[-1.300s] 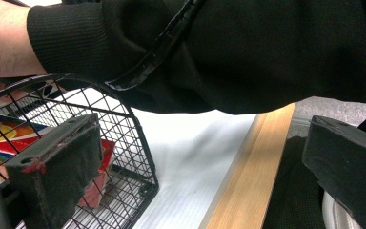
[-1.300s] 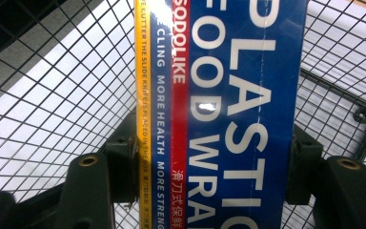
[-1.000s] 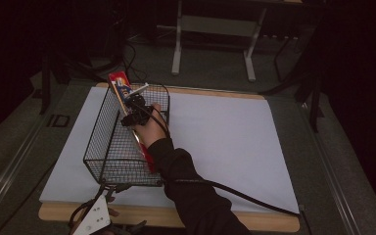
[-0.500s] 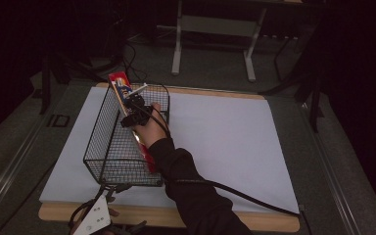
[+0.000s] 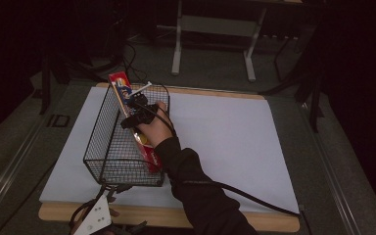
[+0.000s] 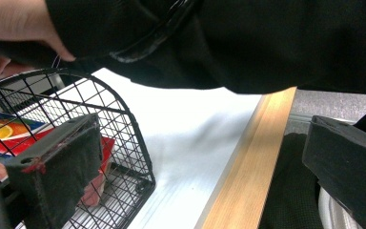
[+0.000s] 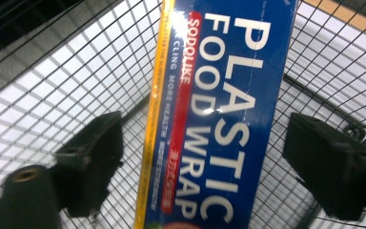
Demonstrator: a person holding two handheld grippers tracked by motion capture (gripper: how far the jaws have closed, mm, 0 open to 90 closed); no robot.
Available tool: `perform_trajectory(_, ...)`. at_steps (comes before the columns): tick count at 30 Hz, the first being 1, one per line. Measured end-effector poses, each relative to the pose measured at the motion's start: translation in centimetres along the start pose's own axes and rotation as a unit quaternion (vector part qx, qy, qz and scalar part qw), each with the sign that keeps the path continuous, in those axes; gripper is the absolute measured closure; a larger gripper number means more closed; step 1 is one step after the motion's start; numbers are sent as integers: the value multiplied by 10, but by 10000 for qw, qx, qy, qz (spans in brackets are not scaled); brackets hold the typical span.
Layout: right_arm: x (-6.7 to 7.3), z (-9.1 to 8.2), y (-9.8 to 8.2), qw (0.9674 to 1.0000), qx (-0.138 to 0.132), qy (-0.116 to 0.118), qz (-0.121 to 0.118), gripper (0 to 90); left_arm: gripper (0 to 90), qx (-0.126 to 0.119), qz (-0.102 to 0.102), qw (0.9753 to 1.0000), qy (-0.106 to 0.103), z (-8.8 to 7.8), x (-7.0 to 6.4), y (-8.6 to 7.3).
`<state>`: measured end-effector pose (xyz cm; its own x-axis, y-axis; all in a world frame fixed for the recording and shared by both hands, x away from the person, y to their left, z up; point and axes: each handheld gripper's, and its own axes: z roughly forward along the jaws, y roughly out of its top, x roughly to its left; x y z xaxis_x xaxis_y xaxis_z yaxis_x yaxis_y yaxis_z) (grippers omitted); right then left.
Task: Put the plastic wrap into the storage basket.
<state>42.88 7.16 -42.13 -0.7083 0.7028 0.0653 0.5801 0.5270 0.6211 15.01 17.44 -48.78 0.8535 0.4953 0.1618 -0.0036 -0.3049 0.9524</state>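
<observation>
Right gripper view: plastic food wrap box (image 7: 219, 119) stood between parted jaws, ungripped, inside wire basket (image 7: 66, 76).
Jaws should be centred across the box before closing; left gripper (image 6: 195, 162), lower frame, is held open and empty.

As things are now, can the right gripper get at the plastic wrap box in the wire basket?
Probably yes. The right gripper is open above the basket, its jaws either side of the plastic wrap box, with nothing between them. The basket's top is open.

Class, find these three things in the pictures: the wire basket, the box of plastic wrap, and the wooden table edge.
wire basket (image 5: 122, 180): high view, on its near wall.
box of plastic wrap (image 7: 219, 119): right gripper view, on the blue printed face.
wooden table edge (image 6: 248, 162): left gripper view, on the pale wood strip.
</observation>
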Motion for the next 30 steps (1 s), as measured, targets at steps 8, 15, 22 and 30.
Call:
perform_trajectory(8,-5,-27,-7,9994,-207,224,-190,133,2,20,-20,10000,-17,1,0,0)
perform_trajectory(15,-18,-54,-19,9988,-377,227,-206,133,2,44,-12,10000,-13,2,0,0)
perform_trajectory(22,-27,-73,-33,9986,-411,235,-235,133,2,61,2,10000,-15,3,0,0)
perform_trajectory(30,-36,-92,-52,9972,-618,348,-229,134,2,82,7,10000,-22,3,0,-1)
